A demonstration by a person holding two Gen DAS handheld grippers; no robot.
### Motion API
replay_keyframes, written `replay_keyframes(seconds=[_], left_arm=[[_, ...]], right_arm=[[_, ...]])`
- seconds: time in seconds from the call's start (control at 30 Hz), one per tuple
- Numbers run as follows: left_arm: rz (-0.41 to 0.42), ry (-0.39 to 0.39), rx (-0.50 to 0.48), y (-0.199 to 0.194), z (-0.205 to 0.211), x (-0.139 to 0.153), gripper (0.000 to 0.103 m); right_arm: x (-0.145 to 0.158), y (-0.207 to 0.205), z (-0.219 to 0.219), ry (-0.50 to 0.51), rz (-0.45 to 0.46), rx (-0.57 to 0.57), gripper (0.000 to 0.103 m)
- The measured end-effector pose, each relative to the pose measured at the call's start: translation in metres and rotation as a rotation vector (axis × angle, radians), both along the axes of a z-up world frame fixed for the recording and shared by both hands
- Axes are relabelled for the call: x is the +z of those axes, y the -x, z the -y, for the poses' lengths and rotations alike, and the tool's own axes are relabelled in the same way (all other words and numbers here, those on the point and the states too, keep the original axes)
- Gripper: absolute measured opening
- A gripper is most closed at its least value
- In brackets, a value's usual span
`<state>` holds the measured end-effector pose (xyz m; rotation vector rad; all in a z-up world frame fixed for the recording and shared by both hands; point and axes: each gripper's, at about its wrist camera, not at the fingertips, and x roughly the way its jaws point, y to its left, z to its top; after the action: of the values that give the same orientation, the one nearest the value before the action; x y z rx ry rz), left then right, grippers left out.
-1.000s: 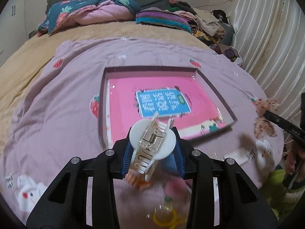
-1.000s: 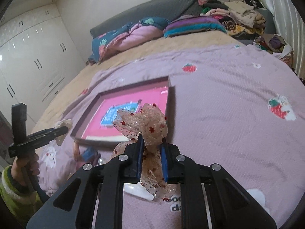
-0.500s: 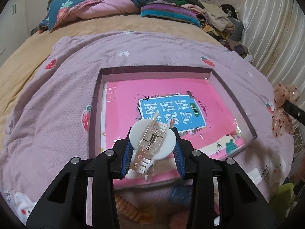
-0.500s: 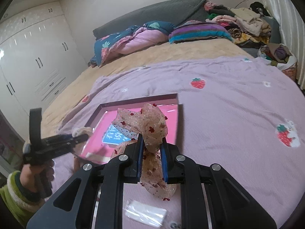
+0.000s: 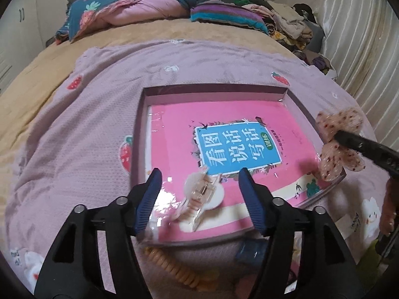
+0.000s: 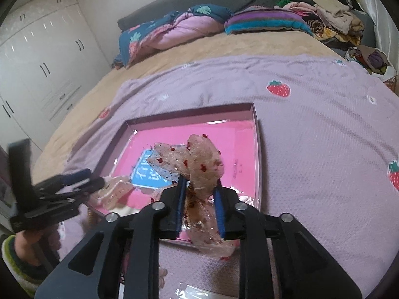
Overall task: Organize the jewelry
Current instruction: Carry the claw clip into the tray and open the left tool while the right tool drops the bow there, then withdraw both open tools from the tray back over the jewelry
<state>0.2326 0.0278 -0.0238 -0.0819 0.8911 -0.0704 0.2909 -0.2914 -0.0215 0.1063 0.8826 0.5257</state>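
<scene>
On the lilac strawberry blanket [image 5: 82, 134] sits a shallow tray [image 5: 138, 134] holding a pink book [image 5: 174, 134]. Over its near edge, the left gripper [image 5: 199, 182] is spread wide, the translucent claw clip [image 5: 199, 196] lying loose between its fingers. The right gripper [image 6: 199, 195] pinches a sheer dotted bow [image 6: 199, 162].

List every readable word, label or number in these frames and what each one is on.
"看图说话写话": large white characters on the blue panel of the pink book lying in the tray.
"训练": green oval badge beside that title.
Small vertical print next to the badge: too small to read.
White packet, dark lettering: blurred, unreadable.
</scene>
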Motion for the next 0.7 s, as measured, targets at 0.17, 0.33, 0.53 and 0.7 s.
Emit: replay_keyframes(seconds=[0.17, 0.33, 0.53, 0.7], left_arm=[[0.009, 0.003, 0.024, 0.015, -0.006, 0.007, 0.071], [0.023, 0.006, 0.045, 0.031, -0.008, 0.016, 0.082], [0.063, 0.014, 0.070, 0.052, -0.011, 0.031, 0.091], [0.102, 0.015, 0.078, 0.070, -0.011, 0.047, 0.094]], right_arm=[[-0.002, 0.011, 0.003, -0.007, 0.000, -0.012, 0.052], [0.008, 0.028, 0.015, -0.023, 0.031, -0.038, 0.068], [0.030, 0.051, 0.032, -0.055, 0.083, -0.058, 0.081], [0.047, 0.071, 0.041, -0.067, 0.130, -0.063, 0.086]])
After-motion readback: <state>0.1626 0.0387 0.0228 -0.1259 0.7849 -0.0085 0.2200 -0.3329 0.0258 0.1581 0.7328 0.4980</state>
